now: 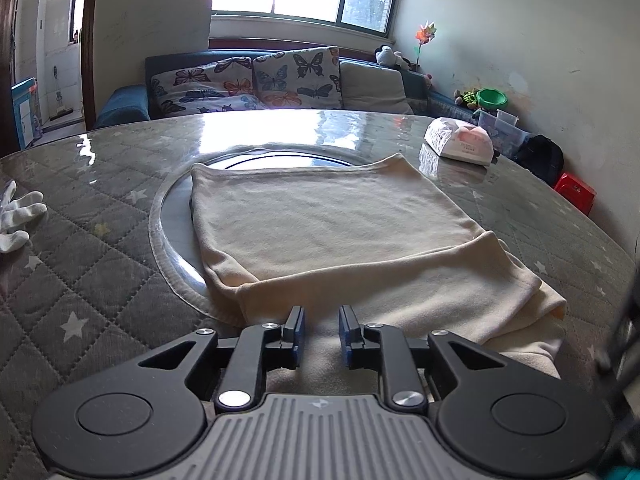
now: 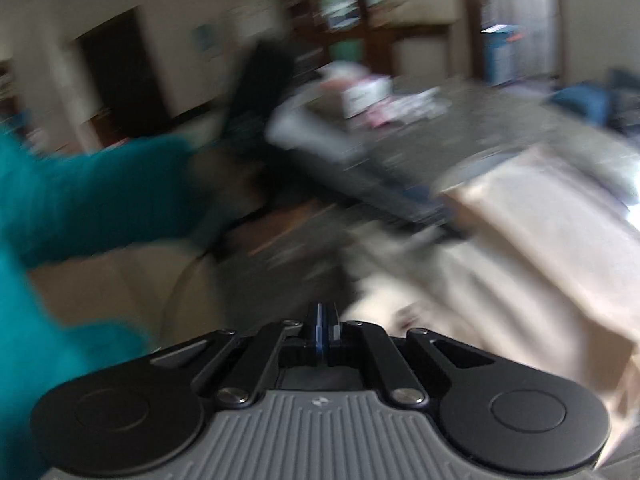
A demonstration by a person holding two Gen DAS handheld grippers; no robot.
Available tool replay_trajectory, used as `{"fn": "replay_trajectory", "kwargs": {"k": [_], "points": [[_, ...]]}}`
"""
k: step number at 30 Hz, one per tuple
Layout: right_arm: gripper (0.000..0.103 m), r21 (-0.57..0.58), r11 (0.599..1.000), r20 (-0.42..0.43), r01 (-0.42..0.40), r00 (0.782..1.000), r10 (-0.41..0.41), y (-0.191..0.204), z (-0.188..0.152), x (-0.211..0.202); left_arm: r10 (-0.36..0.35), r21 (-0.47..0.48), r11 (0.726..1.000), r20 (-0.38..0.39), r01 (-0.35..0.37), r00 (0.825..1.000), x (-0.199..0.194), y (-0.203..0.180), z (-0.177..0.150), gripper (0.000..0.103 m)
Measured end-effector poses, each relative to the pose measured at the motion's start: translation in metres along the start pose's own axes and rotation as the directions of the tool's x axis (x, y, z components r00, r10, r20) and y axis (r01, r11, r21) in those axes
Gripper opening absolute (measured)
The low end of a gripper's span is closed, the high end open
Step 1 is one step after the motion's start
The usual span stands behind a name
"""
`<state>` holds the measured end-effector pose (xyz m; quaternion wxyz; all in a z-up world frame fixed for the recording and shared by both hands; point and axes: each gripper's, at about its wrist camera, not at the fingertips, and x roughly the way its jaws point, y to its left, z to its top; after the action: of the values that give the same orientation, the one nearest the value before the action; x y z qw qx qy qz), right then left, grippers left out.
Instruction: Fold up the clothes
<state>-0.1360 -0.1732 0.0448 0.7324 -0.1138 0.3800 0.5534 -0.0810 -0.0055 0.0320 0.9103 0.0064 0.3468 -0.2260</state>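
Note:
A cream garment (image 1: 332, 232) lies partly folded on the round table (image 1: 100, 248), its near part doubled over into a thick fold. My left gripper (image 1: 321, 330) is open, its blue-padded fingers (image 1: 297, 326) just above the garment's near edge, holding nothing. The right wrist view is heavily blurred. My right gripper (image 2: 323, 326) has its jaws pressed together with nothing seen between them. The cream garment (image 2: 540, 248) lies to its right. The other gripper (image 2: 340, 160) and a teal sleeve (image 2: 92, 200) show ahead and to the left.
A glass turntable (image 1: 172, 240) lies under the garment. A white tissue pack (image 1: 460, 142) sits at the table's far right, a white glove (image 1: 18, 216) at its left. A sofa with butterfly cushions (image 1: 256, 80) stands behind the table.

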Motion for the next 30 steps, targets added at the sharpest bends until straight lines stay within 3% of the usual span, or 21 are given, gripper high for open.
{"fn": "replay_trajectory", "kwargs": {"k": [3, 7, 8, 10, 15, 20, 26, 28, 30], "points": [[0.013, -0.035, 0.996, -0.062, -0.082, 0.995, 0.079, 0.013, -0.009, 0.002, 0.005, -0.001, 1.0, 0.0, -0.005, 1.0, 0.0, -0.001, 0.0, 0.021], [0.019, -0.056, 0.994, -0.138, -0.094, 0.987, 0.085, 0.02, -0.02, 0.009, 0.009, -0.008, 1.0, -0.001, -0.009, 1.0, 0.0, -0.001, 0.0, 0.022], [0.024, -0.052, 0.994, -0.163, -0.098, 0.983, 0.089, 0.02, -0.024, 0.009, 0.011, -0.009, 1.0, -0.002, -0.011, 1.0, 0.0, -0.001, 0.0, 0.023], [0.043, -0.038, 0.993, -0.208, -0.108, 0.973, 0.098, 0.019, -0.03, 0.01, 0.014, -0.004, 1.0, -0.002, -0.014, 1.0, -0.001, -0.002, 0.0, 0.026], [0.044, 0.124, 0.982, -0.229, -0.142, 0.959, 0.167, -0.001, -0.042, 0.004, 0.02, 0.003, 1.0, 0.006, -0.02, 1.0, -0.003, -0.004, 0.0, 0.04], [0.044, 0.288, 0.942, -0.241, -0.171, 0.939, 0.244, -0.019, -0.055, -0.003, 0.024, 0.018, 1.0, 0.01, -0.025, 1.0, -0.007, -0.007, 0.0, 0.043], [0.044, 0.527, 0.825, -0.237, -0.206, 0.896, 0.376, -0.034, -0.084, -0.011, 0.038, 0.019, 0.999, 0.024, -0.038, 0.999, -0.014, -0.007, 0.0, 0.047], [0.044, 0.612, 0.759, -0.197, -0.222, 0.887, 0.418, -0.033, -0.102, -0.017, 0.041, 0.016, 0.999, 0.028, -0.042, 0.999, -0.016, -0.006, 0.0, 0.048], [0.044, 0.716, 0.654, -0.115, -0.244, 0.882, 0.456, -0.038, -0.122, -0.023, 0.044, 0.018, 0.999, 0.028, -0.044, 0.999, -0.016, -0.006, 0.0, 0.049]]}}
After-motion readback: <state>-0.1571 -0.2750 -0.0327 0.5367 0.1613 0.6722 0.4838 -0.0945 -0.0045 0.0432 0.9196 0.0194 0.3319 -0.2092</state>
